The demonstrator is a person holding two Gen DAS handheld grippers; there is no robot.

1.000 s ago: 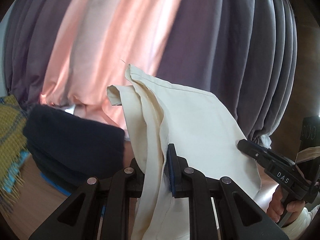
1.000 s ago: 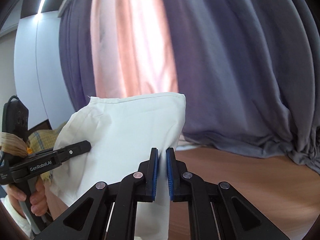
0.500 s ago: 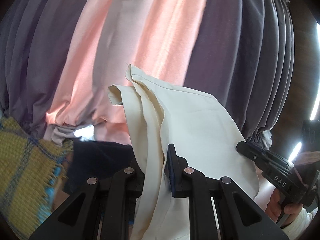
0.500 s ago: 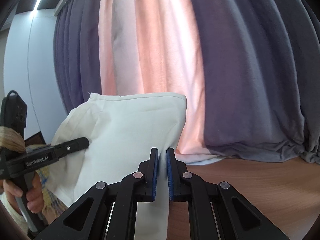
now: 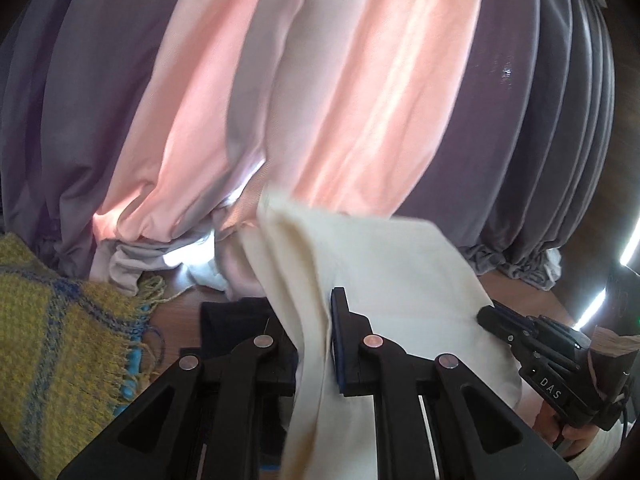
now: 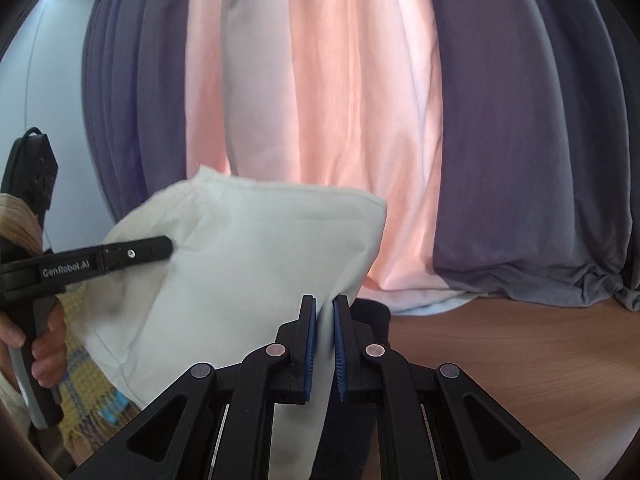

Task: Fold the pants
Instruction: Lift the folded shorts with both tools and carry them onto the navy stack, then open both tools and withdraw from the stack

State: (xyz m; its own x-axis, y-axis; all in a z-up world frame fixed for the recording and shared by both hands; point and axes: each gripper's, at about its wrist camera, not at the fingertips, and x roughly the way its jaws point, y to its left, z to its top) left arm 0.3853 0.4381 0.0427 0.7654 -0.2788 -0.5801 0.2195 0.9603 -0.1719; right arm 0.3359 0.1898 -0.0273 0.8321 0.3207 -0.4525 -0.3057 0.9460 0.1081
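Two claws, left claw (image 5: pixel 316 344) and right claw (image 6: pixel 324 348), each clamp one cream pants (image 6: pixel 248 264).

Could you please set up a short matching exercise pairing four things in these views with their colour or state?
Things:
1. pants
2. scarf
3. left gripper
4. table

Descriptions:
A. bare brown wood
B. yellow with blue stripes and a fringe
C. cream, held up in the air
D. black, shut on cloth

Pairs: 1-C, 2-B, 3-D, 4-A
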